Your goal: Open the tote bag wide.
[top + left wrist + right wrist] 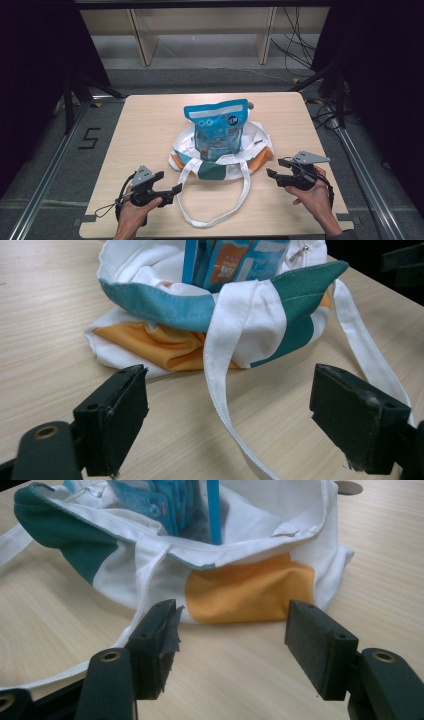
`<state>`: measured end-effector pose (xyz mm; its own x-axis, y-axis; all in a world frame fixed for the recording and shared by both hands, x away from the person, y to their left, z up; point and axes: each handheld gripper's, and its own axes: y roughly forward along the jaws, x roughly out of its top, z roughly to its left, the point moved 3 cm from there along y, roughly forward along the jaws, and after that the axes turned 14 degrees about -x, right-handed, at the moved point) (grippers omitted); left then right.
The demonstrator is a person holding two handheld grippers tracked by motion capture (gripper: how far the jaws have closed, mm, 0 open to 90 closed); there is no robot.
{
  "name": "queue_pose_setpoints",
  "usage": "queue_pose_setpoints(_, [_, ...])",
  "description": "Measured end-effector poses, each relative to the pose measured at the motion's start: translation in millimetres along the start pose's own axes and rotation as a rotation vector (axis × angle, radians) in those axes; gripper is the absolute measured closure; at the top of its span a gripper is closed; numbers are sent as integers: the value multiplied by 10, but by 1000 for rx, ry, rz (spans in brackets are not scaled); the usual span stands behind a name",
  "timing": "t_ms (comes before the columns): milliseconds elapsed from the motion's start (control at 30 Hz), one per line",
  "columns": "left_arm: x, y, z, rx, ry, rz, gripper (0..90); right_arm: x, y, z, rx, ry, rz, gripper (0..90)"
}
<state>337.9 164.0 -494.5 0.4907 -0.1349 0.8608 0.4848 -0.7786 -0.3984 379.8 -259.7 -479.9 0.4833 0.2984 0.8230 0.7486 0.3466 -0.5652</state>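
A white tote bag (220, 162) with teal and orange patches lies slumped in the middle of the table. A blue snack pouch (219, 127) stands upright inside it. The bag's white strap (215, 210) loops toward the table's front edge. My left gripper (172, 190) hovers left of the strap, open and holding nothing; in the left gripper view the strap (220, 390) runs between its jaws. My right gripper (275, 170) is open to the right of the bag, facing the orange patch (250, 592), with a second strap (75, 665) by its left jaw.
The light wooden table (145, 130) has bare room left and right of the bag. A small round brown piece (250, 105) sits behind the pouch. Beyond the table are a grey floor, wooden shelf legs (145, 40) and cables (300, 45).
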Motion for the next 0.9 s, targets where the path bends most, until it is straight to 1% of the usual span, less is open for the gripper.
queue_pose_setpoints(33, [-10,-1,-7,0,-5,-4,151,-14,-16,-2,1,-2,3,384])
queue_pose_setpoints(67, [-20,-5,-11,5,-4,-6,151,-28,-25,4,4,5,-6,381])
queue_pose_setpoints(100, [-29,-20,-13,7,1,2,151,-46,-45,21,4,21,3,380])
queue_pose_setpoints(133, [-39,-25,-20,9,-2,-1,151,-55,-59,12,7,13,-4,377])
queue_pose_setpoints(167, [-46,-25,-25,9,-3,-7,150,-72,-76,23,1,22,2,374])
queue_pose_setpoints(200, [-56,-39,-23,7,3,1,150,-88,-103,28,1,29,21,372])
queue_pose_setpoints(233, [-65,-41,-29,15,2,-5,151,-98,-96,12,6,16,-2,369])
queue_pose_setpoints(267, [-77,-48,-36,17,3,1,151,-110,-107,10,9,16,-8,366])
queue_pose_setpoints(300, [-90,-40,-50,10,-4,-7,150,-133,-135,31,8,39,17,364])
queue_pose_setpoints(333, [-100,-50,-51,9,12,12,150,-150,-137,34,8,45,9,362])
queue_pose_setpoints(367, [-112,-42,-63,6,7,12,150,-165,-143,27,7,38,2,359])
queue_pose_setpoints(400, [-121,-34,-77,8,6,12,150,-189,-155,40,10,55,14,354])
queue_pose_setpoints(433, [-133,-20,-91,6,-3,9,151,-207,-165,43,12,51,18,350])
queue_pose_setpoints(467, [-145,-15,-97,0,4,20,150,-223,-170,35,6,36,11,347])
queue_pose_setpoints(500, [-156,-10,-114,5,6,25,151,-240,-190,45,8,44,27,341])
queue_pose_setpoints(533, [-169,3,-131,1,4,22,150,-250,-187,32,10,30,9,331])
queue_pose_setpoints(567, [-178,3,-147,0,11,30,150,-264,-202,33,6,25,16,324])
queue_pose_setpoints(600, [-186,5,-161,-2,14,31,150,-282,-217,69,9,54,26,319])
queue_pose_setpoints(633, [-189,-1,-175,-1,24,36,150,-292,-226,66,10,40,16,315])
queue_pose_setpoints(667, [-193,-3,-184,-1,27,31,150,-310,-246,81,11,46,33,314])
queue_pose_setpoints(700, [-197,-17,-197,-1,28,35,150,-320,-248,70,13,23,18,312])
queue_pose_setpoints(733, [-200,-19,-206,1,22,31,150,-338,-267,85,19,25,23,309])
queue_pose_setpoints(767, [-206,-21,-207,-10,26,30,150,-353,-290,109,17,40,43,308])
queue_pose_setpoints(800, [-212,-27,-216,-3,25,31,150,-370,-298,122,19,39,41,306])
queue_pose_setpoints(833, [-221,-30,-225,-6,29,35,150,-388,-312,144,22,53,46,299])
queue_pose_setpoints(867, [-227,-32,-231,-5,30,37,150,-406,-308,136,29,21,37,284])
queue_pose_setpoints(900, [-233,-28,-241,-7,28,35,150,-424,-337,176,32,54,67,280])
